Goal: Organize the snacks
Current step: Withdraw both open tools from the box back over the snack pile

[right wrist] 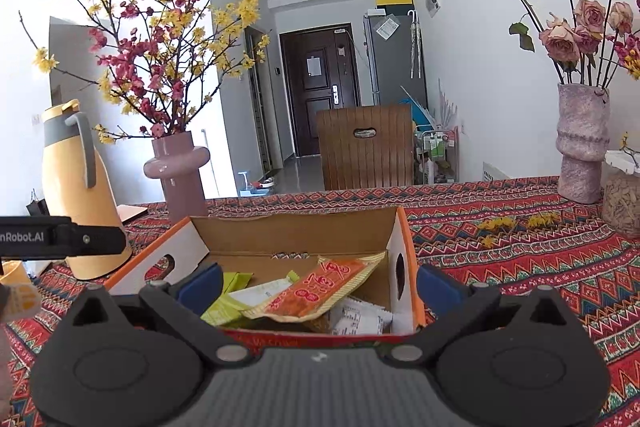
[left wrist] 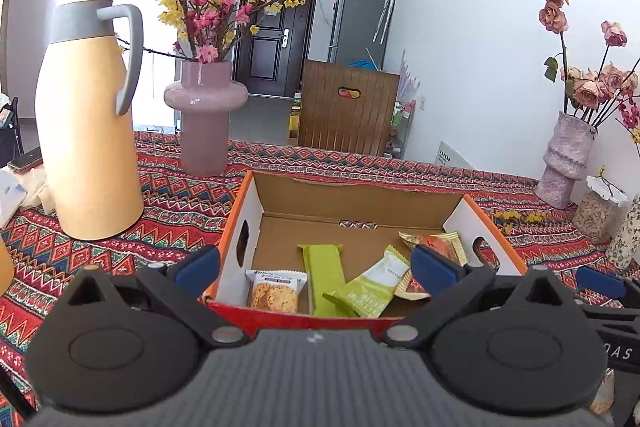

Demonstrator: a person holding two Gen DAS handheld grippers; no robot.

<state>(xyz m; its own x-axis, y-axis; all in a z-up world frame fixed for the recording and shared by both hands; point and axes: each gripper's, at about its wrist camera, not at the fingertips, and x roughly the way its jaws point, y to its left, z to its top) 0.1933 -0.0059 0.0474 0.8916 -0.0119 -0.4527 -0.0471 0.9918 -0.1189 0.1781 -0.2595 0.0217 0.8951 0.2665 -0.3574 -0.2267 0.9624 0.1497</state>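
Left wrist view: the left tool (left wrist: 316, 269) stood spread wide with nothing between its blue pads, hanging just before the near wall of the cardboard box (left wrist: 452, 201) in the lower middle of the frame. Inside the box lay a biscuit packet (left wrist: 275, 291) at lower left, a green bar (left wrist: 325, 277) beside it, a second green packet (left wrist: 374, 287) tilted against that, and an orange packet (left wrist: 438, 241) toward the right wall. The box sat on the patterned counter (left wrist: 168, 195), with a yellow thermos (left wrist: 86, 131) at the left of the frame. To do the step well, I judged the tool should stay clear of the box rim and avoid nudging the packets already settled.

Right wrist view: the right tool (right wrist: 318, 287) also gaped fully, empty, framing the same box (right wrist: 288, 231) from the near edge. The orange packet (right wrist: 316, 291) lay on top across the middle, overlapping the green packets (right wrist: 224, 307), with white packets (right wrist: 360, 319) at lower right. The snacks lay just ahead of and below the pads, untouched. Part of the other tool's arm (right wrist: 60, 237) showed at the left edge. No loose snack was visible on the counter, so sorting looked nearly finished.
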